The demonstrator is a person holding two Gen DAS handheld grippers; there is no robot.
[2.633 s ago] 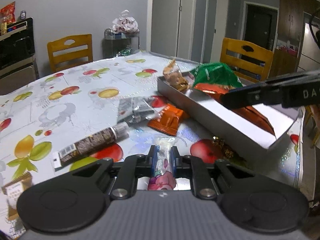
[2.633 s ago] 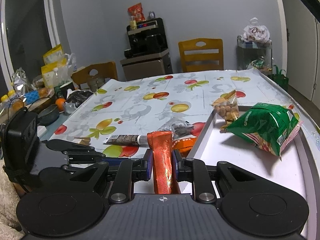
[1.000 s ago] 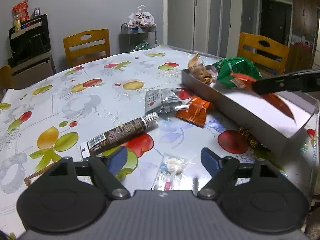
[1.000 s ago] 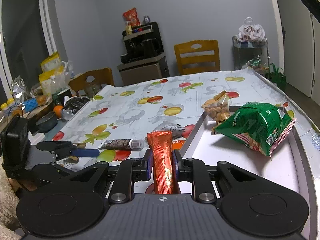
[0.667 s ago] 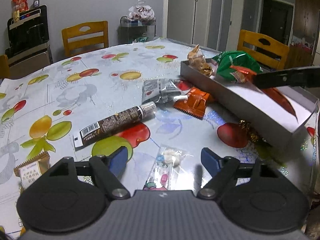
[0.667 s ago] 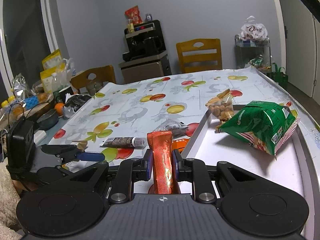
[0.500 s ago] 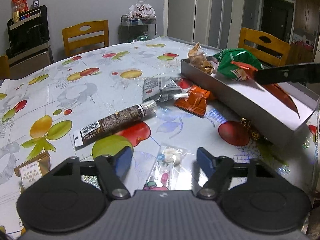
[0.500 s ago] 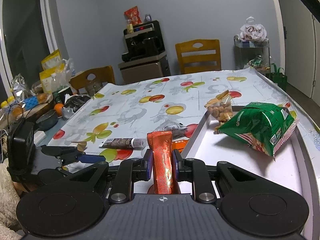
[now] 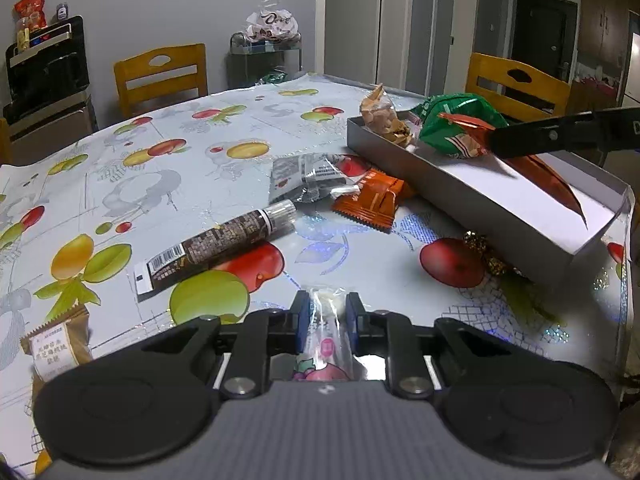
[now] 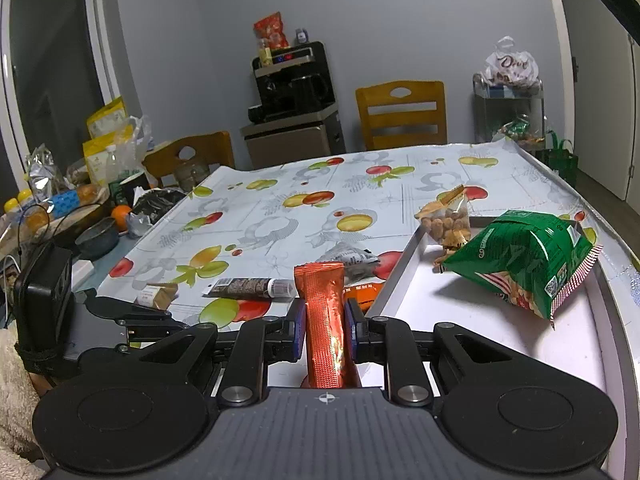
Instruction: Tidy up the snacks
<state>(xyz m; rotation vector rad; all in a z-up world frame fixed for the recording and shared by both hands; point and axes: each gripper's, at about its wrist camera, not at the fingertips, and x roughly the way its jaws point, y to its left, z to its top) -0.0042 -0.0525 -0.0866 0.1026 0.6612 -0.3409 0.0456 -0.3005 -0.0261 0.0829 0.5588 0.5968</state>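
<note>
My left gripper (image 9: 323, 312) is shut on a small clear candy packet (image 9: 326, 334) low over the fruit-print tablecloth. My right gripper (image 10: 324, 322) is shut on a long orange foil snack packet (image 10: 324, 320) and holds it over the near left edge of the white tray (image 10: 472, 328). That packet also shows in the left wrist view (image 9: 536, 168) hanging over the tray (image 9: 440, 196). A green chip bag (image 10: 524, 256) and a clear bag of nuts (image 10: 446, 220) lie in the tray.
On the cloth lie a dark tube (image 9: 216, 244), a grey foil packet (image 9: 304, 176), an orange wrapper (image 9: 372, 200), a brown cookie packet (image 9: 56, 348) and a gold candy (image 9: 484, 252). Wooden chairs (image 9: 160, 76) stand around the table. Clutter (image 10: 80, 208) sits at the left side.
My left gripper dropped the candy packet on the cloth, opened wide, then closed on it again. My right gripper has held the orange packet over the tray throughout.
</note>
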